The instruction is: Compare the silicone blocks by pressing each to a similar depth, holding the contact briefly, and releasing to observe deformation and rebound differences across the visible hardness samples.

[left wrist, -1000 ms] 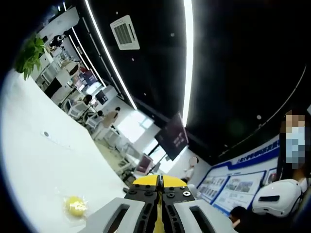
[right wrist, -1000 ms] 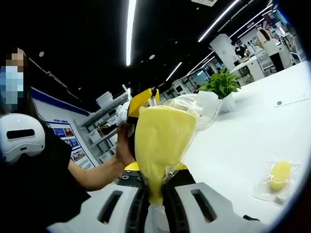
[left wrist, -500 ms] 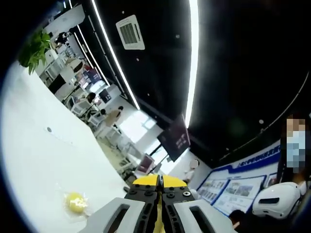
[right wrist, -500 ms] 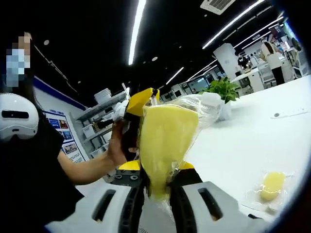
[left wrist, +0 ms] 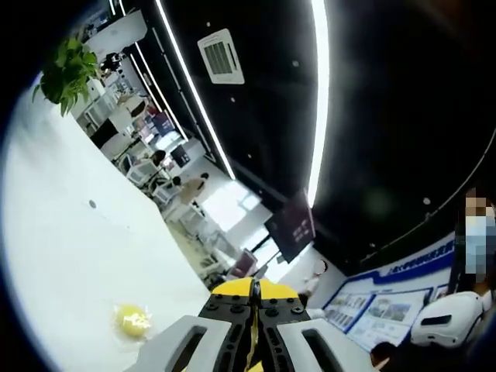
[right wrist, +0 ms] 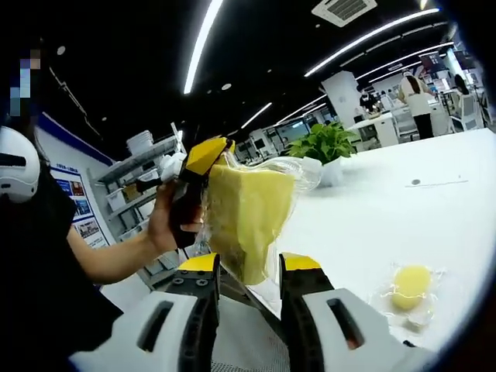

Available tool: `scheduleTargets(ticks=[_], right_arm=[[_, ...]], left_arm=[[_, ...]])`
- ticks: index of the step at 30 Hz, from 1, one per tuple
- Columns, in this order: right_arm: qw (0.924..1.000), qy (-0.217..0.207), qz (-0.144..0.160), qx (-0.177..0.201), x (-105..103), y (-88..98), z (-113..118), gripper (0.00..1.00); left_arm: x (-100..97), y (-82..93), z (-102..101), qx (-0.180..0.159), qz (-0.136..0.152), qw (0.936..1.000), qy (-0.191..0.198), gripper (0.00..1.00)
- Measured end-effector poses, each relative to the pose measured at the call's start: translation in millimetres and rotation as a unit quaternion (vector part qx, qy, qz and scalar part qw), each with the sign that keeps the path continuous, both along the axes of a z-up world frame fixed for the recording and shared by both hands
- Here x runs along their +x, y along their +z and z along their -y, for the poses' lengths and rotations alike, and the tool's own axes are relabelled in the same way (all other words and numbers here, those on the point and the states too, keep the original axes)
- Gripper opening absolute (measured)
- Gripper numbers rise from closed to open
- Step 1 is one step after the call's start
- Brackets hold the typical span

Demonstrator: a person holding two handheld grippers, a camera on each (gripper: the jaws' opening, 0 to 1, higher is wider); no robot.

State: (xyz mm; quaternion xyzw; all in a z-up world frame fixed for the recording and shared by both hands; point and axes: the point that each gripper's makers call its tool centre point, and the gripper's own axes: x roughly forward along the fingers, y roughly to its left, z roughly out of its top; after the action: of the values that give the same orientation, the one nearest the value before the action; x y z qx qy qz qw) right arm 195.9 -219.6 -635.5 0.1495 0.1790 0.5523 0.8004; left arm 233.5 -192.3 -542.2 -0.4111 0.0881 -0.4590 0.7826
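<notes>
Right gripper view: right gripper [right wrist: 246, 270] fingers parted around the bagged yellow block [right wrist: 242, 221], release step; left gripper [right wrist: 192, 167] pinches its far edge. Next, press the small block [right wrist: 411, 284] on the desk [right wrist: 372, 209].

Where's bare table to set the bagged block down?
Table is bare between the plant and the small bagged yellow sample; a small dark mark sits on it. Crowded near the right gripper, where the left gripper holds the bagged block.
</notes>
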Motion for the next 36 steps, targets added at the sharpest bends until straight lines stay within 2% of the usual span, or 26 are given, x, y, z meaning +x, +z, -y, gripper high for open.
scheduleTargets(ticks=[6, 9, 12, 17, 23, 32, 36], right_arm=[[0.9995, -0.024, 0.002, -0.023, 4, -11.2, 7, 0.39], [0.9987, -0.038, 0.007, -0.034, 5, -16.2, 11, 0.45], [0.9950, -0.054, 0.026, -0.080, 7, -31.1, 16, 0.51], [0.9900, -0.064, 0.040, -0.119, 8, -50.0, 22, 0.56], [0.9803, -0.076, 0.063, -0.172, 12, -69.4, 31, 0.61], [0.9745, -0.099, 0.060, -0.192, 18, -89.1, 51, 0.71], [0.9705, -0.108, 0.061, -0.207, 19, -98.8, 61, 0.74]], left_arm=[[-0.2, -3.4, 0, 0.004, -0.001, 1.0000, 0.005, 0.00], [3.6, -6.3, -5, -0.006, -0.007, 0.9999, 0.014, 0.00], [5.1, -11.7, -7, -0.005, -0.015, 0.9997, 0.017, 0.00], [5.8, -29.2, -9, 0.018, -0.030, 0.9992, 0.020, 0.00], [6.1, -35.5, -11, 0.017, -0.034, 0.9989, 0.028, 0.00], [7.8, -42.3, -10, 0.020, -0.039, 0.9985, 0.031, 0.00], [9.1, -47.9, -11, 0.014, -0.052, 0.9983, 0.023, 0.00]])
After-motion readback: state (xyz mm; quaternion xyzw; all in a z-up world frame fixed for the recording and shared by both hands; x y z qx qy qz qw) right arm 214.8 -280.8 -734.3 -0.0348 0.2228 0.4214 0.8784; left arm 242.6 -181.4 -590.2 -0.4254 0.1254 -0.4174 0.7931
